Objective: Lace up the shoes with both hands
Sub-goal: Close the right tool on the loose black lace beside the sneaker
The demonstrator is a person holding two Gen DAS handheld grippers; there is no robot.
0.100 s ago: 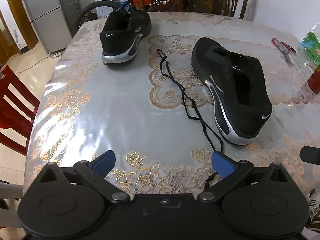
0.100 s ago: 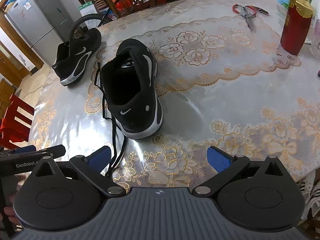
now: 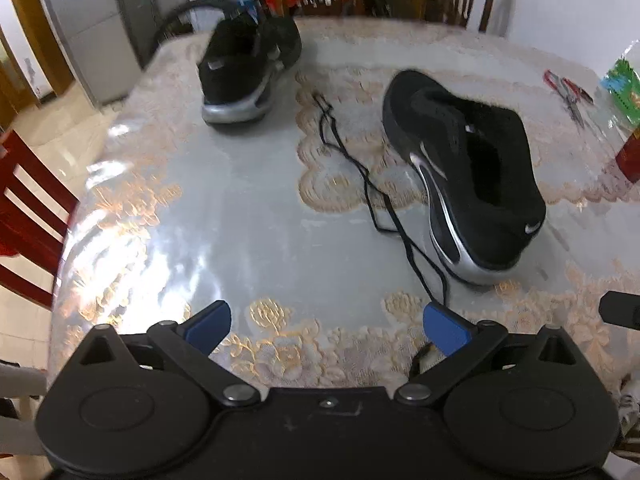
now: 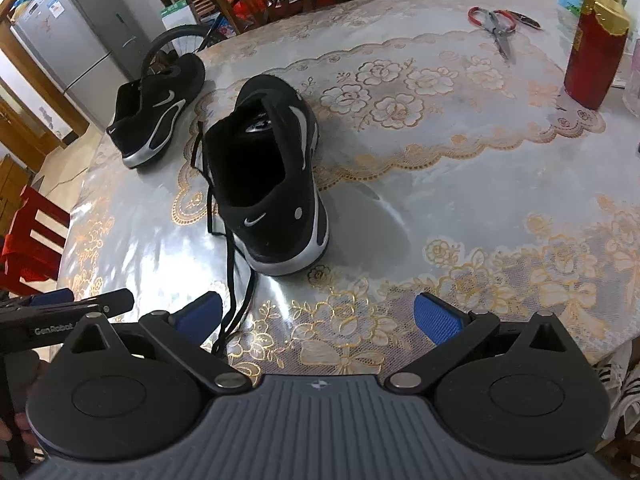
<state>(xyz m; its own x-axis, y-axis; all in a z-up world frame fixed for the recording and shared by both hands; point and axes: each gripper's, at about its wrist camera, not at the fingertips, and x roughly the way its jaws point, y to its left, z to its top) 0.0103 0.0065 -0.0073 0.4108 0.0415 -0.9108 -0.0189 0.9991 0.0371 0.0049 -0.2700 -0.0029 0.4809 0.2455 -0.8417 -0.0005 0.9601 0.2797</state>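
Because the near shoe (image 4: 276, 184) is the bulkiest piece in front of my claws, I judge it first: it looks light but firm in the sole, soft in the black upper, so it should slide on the glossy plastic-covered table (image 4: 460, 208) if I tug without bracing it. It sits just ahead of my right gripper (image 4: 318, 316), nearer its left finger, heel toward me, and ahead and to the right of my left gripper (image 3: 328, 322). I would steady it at the stiff heel or the silver sole rim. It is black with silver side panels and a small pale logo at the heel, and its opening gapes with no lacing that I can see. The far shoe (image 3: 248, 68), its twin, stands well ahead of the left claw near the far table edge. The lace (image 3: 384, 208) is thin, limp and black; I expect it to flop and slip, so I would pinch it near its tip. It trails from beside the near shoe down to the left claw's right finger (image 3: 446, 326). Both claws stand wide apart, holding nothing.
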